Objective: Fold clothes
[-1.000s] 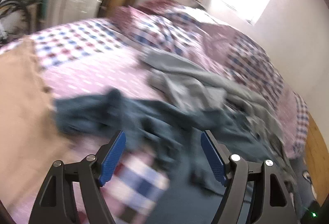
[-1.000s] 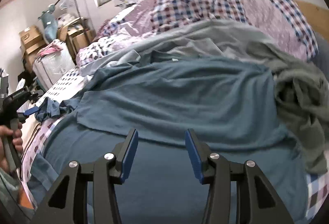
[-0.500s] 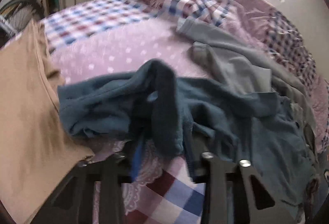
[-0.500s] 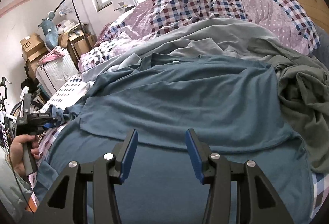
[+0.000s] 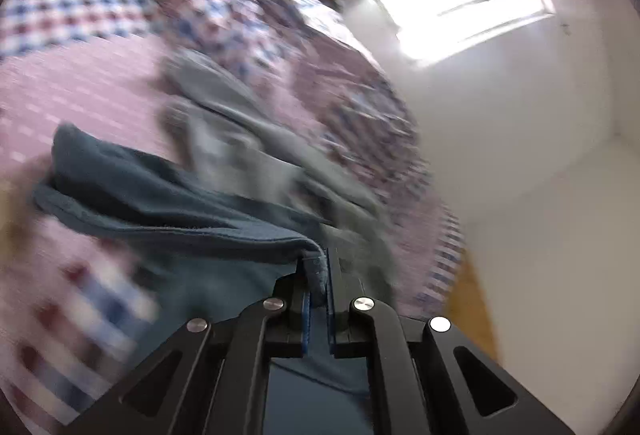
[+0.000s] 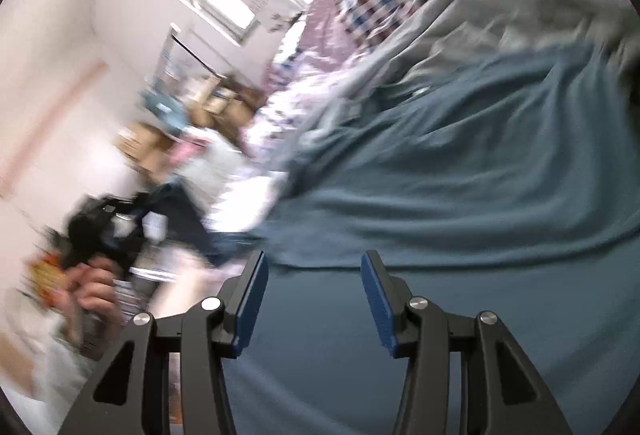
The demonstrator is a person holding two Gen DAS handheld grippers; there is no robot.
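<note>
1. Left gripper (image 5: 318, 281): narrowed tight on a bunched edge of the teal T-shirt (image 5: 168, 211), probably a sleeve, though blur hides which; pinched low between the blue pads so the cloth can be lifted and carried across.
2. Teal T-shirt (image 6: 460, 195): spread wide over the bed, front up, collar toward the far pillows, one side drawn up into a ridge from the clamped edge.
3. Right gripper (image 6: 314, 293): spread wide, holding nothing, poised just above the shirt's lower body, likely ready to pin or take the cloth.
4. Grey garment (image 5: 248, 139): crumpled just beyond the T-shirt, partly under it.
5. Checked quilt (image 5: 80, 7): pink and plaid, beneath both garments.
6. Hand (image 6: 96, 289): at the right view's left edge, gripping the other tool's handle.
</note>
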